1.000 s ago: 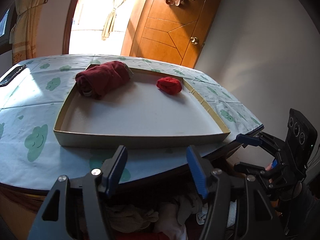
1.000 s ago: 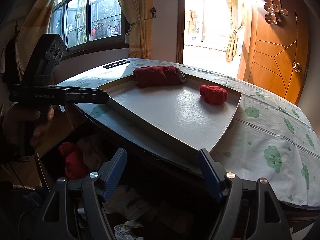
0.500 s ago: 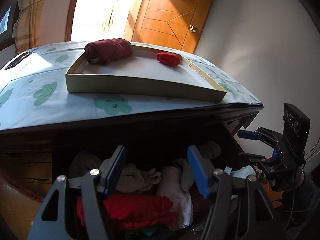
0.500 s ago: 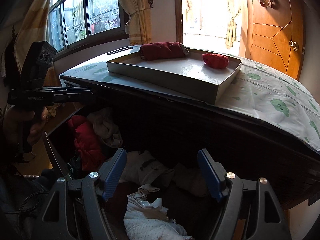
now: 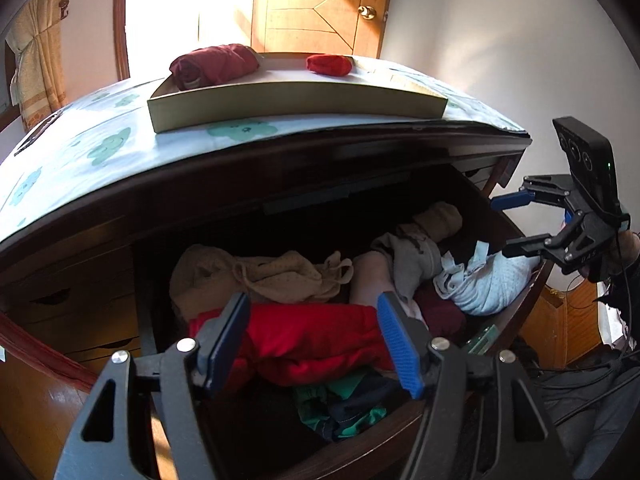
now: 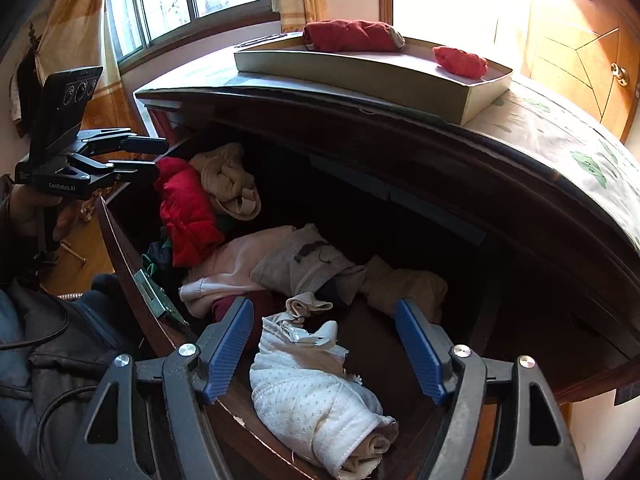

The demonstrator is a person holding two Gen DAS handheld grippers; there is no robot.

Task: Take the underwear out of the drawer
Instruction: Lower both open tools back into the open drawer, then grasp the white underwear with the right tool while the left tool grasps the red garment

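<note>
An open dark wooden drawer [image 5: 516, 320] [image 6: 132, 272] is full of crumpled underwear. My left gripper [image 5: 314, 338] is open and empty, just above a red garment [image 5: 304, 340]; it also shows in the right wrist view [image 6: 148, 156] beside that red garment [image 6: 186, 212]. My right gripper [image 6: 324, 346] is open and empty above a white dotted rolled garment [image 6: 316, 404]; in the left wrist view it [image 5: 506, 224] hovers over the same pale garment [image 5: 486, 284]. Beige [image 5: 260, 272], pink [image 6: 232, 264] and grey [image 6: 308, 264] pieces lie between.
A shallow cardboard tray [image 5: 296, 100] [image 6: 360, 76] sits on the dresser's cloud-print cloth [image 5: 80, 152], holding a dark red roll [image 5: 214, 64] and a small red roll [image 5: 328, 65]. A green-and-navy garment [image 5: 344, 408] lies at the drawer front. A wooden door [image 5: 320, 4] stands behind.
Both grippers have dropped from tray height down to the open drawer and now hover over the clothes. Both stay open.
</note>
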